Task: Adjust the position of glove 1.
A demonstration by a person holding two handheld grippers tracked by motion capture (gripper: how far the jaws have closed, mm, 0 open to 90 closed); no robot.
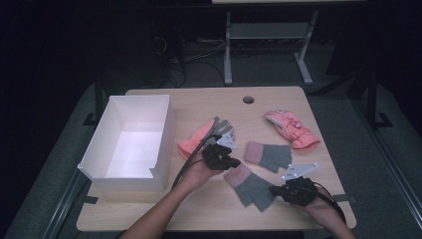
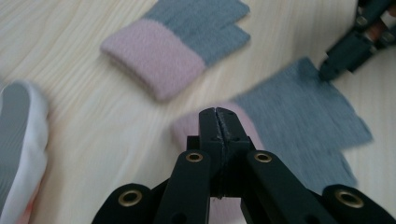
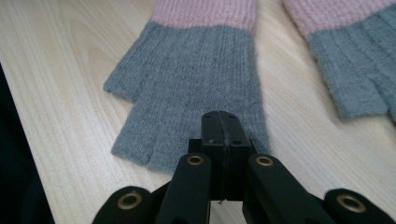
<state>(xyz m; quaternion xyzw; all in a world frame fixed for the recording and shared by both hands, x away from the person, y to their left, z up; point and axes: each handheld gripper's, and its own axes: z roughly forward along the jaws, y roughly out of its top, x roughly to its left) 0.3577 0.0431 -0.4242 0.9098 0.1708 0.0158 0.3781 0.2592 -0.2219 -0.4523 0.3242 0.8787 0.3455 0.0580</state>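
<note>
We have both grippers on the near knit glove (image 1: 250,185), which lies flat on the worktop (image 1: 199,209) right of the white box (image 1: 164,134). Our left gripper (image 1: 222,160) has its jaws pressed together at the pink cuff; our right gripper (image 1: 287,190) is likewise closed at the grey finger end. We cannot tell whether either pinches fabric. Nothing lies in the box; the far knit glove (image 1: 268,156) and two other gloves remain out, so we judge the work barely begun.

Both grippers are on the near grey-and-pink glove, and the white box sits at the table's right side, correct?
Not quite: the white box sits at the table's left side, as the high view shows. The left gripper and right gripper are at the near grey-and-pink glove.
</note>
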